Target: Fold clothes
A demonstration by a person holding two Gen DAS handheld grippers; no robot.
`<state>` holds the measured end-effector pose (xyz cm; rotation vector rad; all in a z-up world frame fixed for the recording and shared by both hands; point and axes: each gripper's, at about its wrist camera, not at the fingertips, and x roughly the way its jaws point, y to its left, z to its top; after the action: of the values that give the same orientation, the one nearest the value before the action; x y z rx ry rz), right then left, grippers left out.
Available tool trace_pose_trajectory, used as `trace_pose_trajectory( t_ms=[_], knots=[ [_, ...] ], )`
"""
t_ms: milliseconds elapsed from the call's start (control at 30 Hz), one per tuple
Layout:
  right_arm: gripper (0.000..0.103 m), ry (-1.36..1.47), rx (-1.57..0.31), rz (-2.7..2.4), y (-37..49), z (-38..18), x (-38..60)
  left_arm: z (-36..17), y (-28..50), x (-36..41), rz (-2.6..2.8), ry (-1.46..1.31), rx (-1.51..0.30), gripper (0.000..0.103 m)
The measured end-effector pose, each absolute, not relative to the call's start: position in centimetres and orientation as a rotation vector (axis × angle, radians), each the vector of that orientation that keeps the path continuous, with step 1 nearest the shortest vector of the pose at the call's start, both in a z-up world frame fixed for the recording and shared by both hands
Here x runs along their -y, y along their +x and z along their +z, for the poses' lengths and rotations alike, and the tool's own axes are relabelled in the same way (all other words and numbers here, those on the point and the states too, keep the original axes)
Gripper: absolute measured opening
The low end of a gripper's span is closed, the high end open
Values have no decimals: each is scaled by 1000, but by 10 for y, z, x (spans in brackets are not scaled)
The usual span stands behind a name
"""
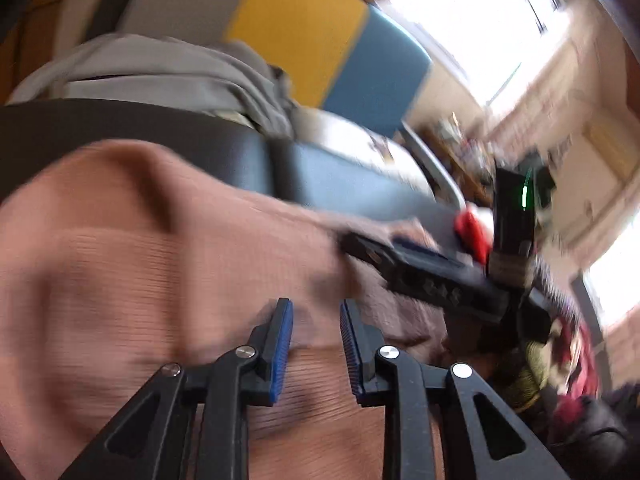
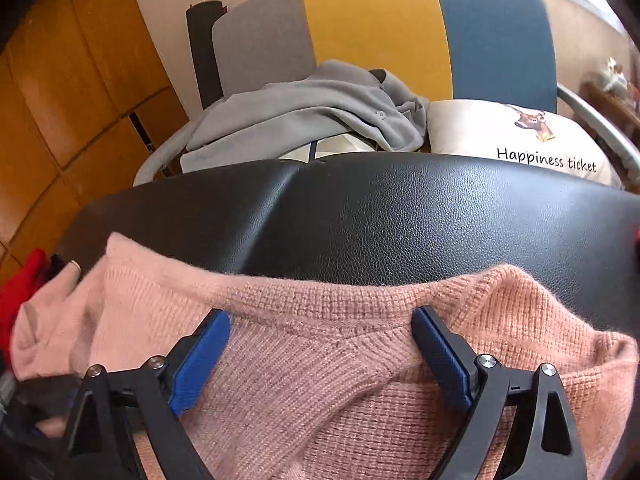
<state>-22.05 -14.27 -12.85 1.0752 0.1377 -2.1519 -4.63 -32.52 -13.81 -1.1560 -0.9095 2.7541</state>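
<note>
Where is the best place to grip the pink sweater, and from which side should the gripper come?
Probably the ribbed neckline edge of the pink sweater, approached from above and from the near side: there the edge lies flat and exposed on the black leather surface, right between the fingers of the open right gripper.

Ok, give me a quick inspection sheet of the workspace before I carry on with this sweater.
Surface: black leather-look top, bare beyond the knit.
Job's things: pink knit sweater spread on it, neckline edge toward the chair.
Clutter: grey garment and "Happiness ticket" cushion on the chair; red cloth at the left edge.
Grippers: right gripper open over the neckline; left gripper has a narrow gap over the knit, grip unclear.
Cables: nothing seen.
Surroundings: grey, yellow and blue chair back, wooden panels, bright window.
</note>
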Motion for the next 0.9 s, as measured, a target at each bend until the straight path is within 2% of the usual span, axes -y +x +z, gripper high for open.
trace_pose_trajectory(
  t_ms=[133,267,333,467,500,533,567,633,733,800,900],
  knots=[
    [96,1066,-189,-2171,-221,-132,145,-127,-38,384,2756,-1118,1065,25],
    [97,1061,-216,-2178,-221,-133,148,-127,-59,424,2634,-1116,1221,32],
    [98,1060,-211,-2177,-222,-134,148,-131,-85,429,2581,-1154,1227,37],
    [98,1057,-199,-2170,-223,-134,146,-147,-124,427,2478,-1282,1220,39],
    [99,1056,-198,-2169,-223,-134,145,-151,-133,428,2504,-1325,1207,36],
    [99,1053,-196,-2169,-222,-133,145,-151,-137,432,2575,-1358,1173,19],
    [99,1051,-192,-2169,-222,-133,144,-152,-140,436,2658,-1388,1130,11],
    [99,1048,-184,-2168,-222,-133,143,-157,-143,439,2760,-1441,1037,6],
    [99,1042,-177,-2170,-222,-134,143,-160,-146,426,2882,-1458,774,6],
    [99,1040,-174,-2172,-222,-134,143,-157,-149,421,2929,-1457,721,8],
    [99,1036,-178,-2176,-221,-134,143,-144,-141,431,2955,-1420,897,14]
  ],
)
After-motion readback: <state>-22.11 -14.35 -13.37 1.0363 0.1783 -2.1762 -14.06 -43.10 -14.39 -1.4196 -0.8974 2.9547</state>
